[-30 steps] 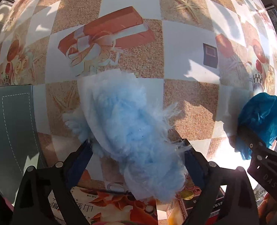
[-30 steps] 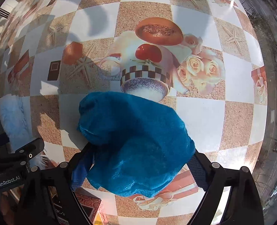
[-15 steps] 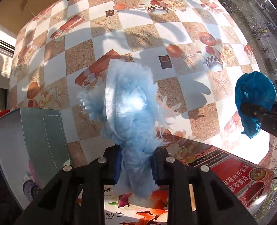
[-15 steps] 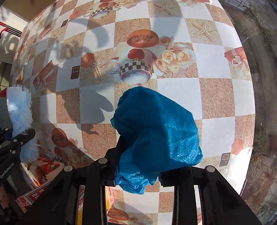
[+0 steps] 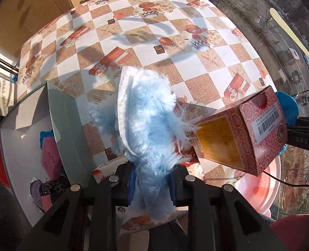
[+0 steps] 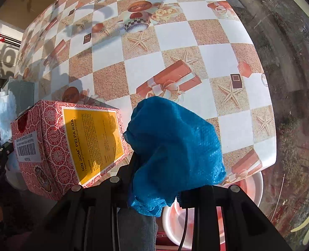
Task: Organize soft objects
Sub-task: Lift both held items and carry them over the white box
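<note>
Fingers of my left gripper (image 5: 152, 185) are clamped on the pale blue fluffy duster cloth (image 5: 148, 123), which sticks up out of them as one shaggy bundle with a flat white backing along its left edge. It hangs clear above the worktop (image 5: 196, 71), whose checkered cover shows starfish, gift boxes and cups. To the left of the bundle I see a grey-green storage box (image 5: 66, 121) standing open; inside it lie a pink soft item (image 5: 49, 159) and a bit of turquoise fabric, with a patterned piece lower down that I cannot make out. To the right of the bundle stands a red patterned carton (image 5: 248, 136) with a yellow panel and a barcode label, its near corner just beside the duster's fringe.

On the other side, my right gripper (image 6: 154, 192) has its fingers pressed together on the dark blue mesh cloth (image 6: 175, 146), a crumpled mass that bulges up and to the right of the fingers and is also lifted off the worktop. From the right wrist view the same red carton sits just to the left of that cloth, lettered NIN JIOM PEI PA KOA. Beyond the carton, at the left edge, I can see the pale blue duster and the black frame of the left gripper. Below the worktop's near edge sits a white basin (image 6: 250, 190) with a reddish inside, and a strip of denim shows under the fingers.
</note>
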### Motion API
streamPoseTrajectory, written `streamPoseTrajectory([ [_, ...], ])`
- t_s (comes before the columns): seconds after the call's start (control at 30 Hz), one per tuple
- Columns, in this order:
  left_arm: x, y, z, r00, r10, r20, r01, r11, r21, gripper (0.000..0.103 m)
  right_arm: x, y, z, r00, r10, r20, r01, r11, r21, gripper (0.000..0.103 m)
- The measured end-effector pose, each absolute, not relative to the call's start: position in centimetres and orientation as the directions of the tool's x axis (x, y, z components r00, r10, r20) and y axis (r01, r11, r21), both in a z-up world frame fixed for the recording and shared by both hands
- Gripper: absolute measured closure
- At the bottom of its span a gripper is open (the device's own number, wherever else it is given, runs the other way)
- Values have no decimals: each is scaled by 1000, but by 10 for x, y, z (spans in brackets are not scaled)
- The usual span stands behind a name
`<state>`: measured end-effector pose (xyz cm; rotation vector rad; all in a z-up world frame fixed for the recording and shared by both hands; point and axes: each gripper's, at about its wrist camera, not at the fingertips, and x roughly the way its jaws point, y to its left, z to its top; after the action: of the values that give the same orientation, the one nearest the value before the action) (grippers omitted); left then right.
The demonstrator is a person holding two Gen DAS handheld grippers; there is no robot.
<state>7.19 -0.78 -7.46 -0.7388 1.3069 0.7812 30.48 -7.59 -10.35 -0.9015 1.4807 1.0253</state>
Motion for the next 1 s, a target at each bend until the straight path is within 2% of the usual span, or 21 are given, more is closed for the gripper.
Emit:
streamPoseTrajectory([
  [0.23, 46, -29, -54, 151, 105, -983, -817, 573, -64, 74, 261, -115, -96, -158, -31, -987, -928, 345, 138, 72],
  [0.37, 26, -30, -41, 163, 146, -976, -825, 562, -53, 74, 227, -128, -94, -211, -45, -976, -935, 299, 188, 72],
  [0.73, -52, -26, -28, 139, 207, -968, -907, 419, -41, 74, 126, -95, -50, -189, 29, -982, -982, -32, 188, 72],
  [1.0, -102, -23, -27, 113, 232, -966, -958, 284, -44, 74, 78, -50, -22, -186, 90, -978, -974, -149, 172, 72],
])
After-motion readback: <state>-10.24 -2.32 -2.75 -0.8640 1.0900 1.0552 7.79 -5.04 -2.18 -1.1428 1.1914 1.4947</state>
